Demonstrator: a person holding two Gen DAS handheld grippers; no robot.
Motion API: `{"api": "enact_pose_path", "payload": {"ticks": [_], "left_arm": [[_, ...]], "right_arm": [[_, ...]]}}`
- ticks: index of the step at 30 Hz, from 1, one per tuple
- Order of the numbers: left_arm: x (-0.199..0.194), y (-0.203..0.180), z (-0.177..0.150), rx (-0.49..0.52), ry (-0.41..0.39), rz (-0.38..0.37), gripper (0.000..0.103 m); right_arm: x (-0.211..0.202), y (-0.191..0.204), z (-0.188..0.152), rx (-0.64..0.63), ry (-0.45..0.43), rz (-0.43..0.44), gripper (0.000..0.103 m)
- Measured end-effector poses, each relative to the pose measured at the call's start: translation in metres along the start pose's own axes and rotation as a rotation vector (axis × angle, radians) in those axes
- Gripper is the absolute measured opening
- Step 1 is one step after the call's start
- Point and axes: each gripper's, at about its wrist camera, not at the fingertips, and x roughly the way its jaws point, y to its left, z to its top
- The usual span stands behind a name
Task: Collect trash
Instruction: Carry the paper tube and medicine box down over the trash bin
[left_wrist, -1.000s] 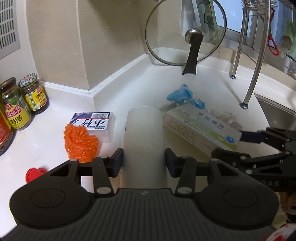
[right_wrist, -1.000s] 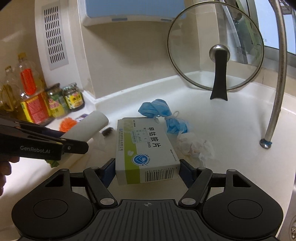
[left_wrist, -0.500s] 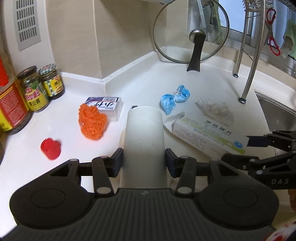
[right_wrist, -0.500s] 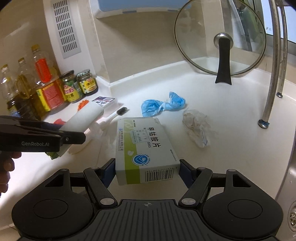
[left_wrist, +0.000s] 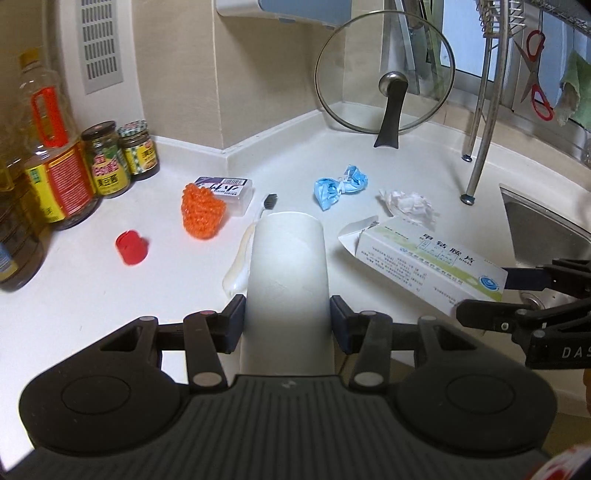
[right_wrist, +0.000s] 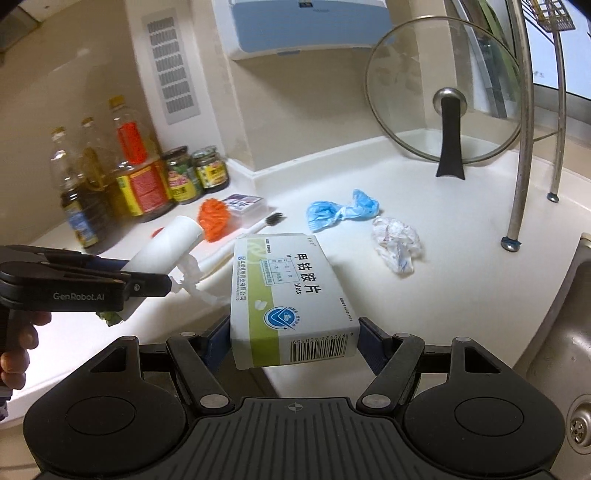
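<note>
My left gripper (left_wrist: 287, 323) is shut on a white cardboard tube (left_wrist: 288, 273), held up above the white counter (left_wrist: 92, 302); the right wrist view shows the same tube (right_wrist: 168, 247) at the left. A green-and-white medicine box (right_wrist: 291, 299) sits clamped in my right gripper (right_wrist: 293, 341), and the box (left_wrist: 424, 262) also appears at the right of the left wrist view with one end flap open. On the counter lie a crumpled blue mask (left_wrist: 340, 186), a crumpled white tissue (left_wrist: 408, 205), an orange mesh ball (left_wrist: 201, 212), a red cap (left_wrist: 131, 246) and a white toothbrush (left_wrist: 247, 243).
Oil bottles (left_wrist: 48, 155) and sauce jars (left_wrist: 122, 158) line the left wall. A small clear box (left_wrist: 231, 190) lies behind the orange ball. A glass pot lid (left_wrist: 384, 74) leans in the far corner. Metal rack legs (left_wrist: 480, 147) and a steel sink (left_wrist: 539, 229) stand at the right.
Both grippers have drawn back from the wall and risen a little, each keeping its load. More of the counter shows now: the red cap, the toothbrush and the bottles came into view.
</note>
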Motion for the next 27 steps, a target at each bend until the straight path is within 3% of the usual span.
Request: {"api": "enact_pose_path", "payload": {"ticks": [13,27], "left_arm": [[-0.065,-0.01,-0.055,-0.097,0.016,0.063,0.045],[-0.081,-0.015,-0.136,-0.181,0.156,0.104,0.045]], "right_arm": [[-0.035,0.03,-0.038,-0.079,0.084,0.117,0.071],[-0.027,0.064,-0.098,-0.186,0.256,0.172,0.071]]}}
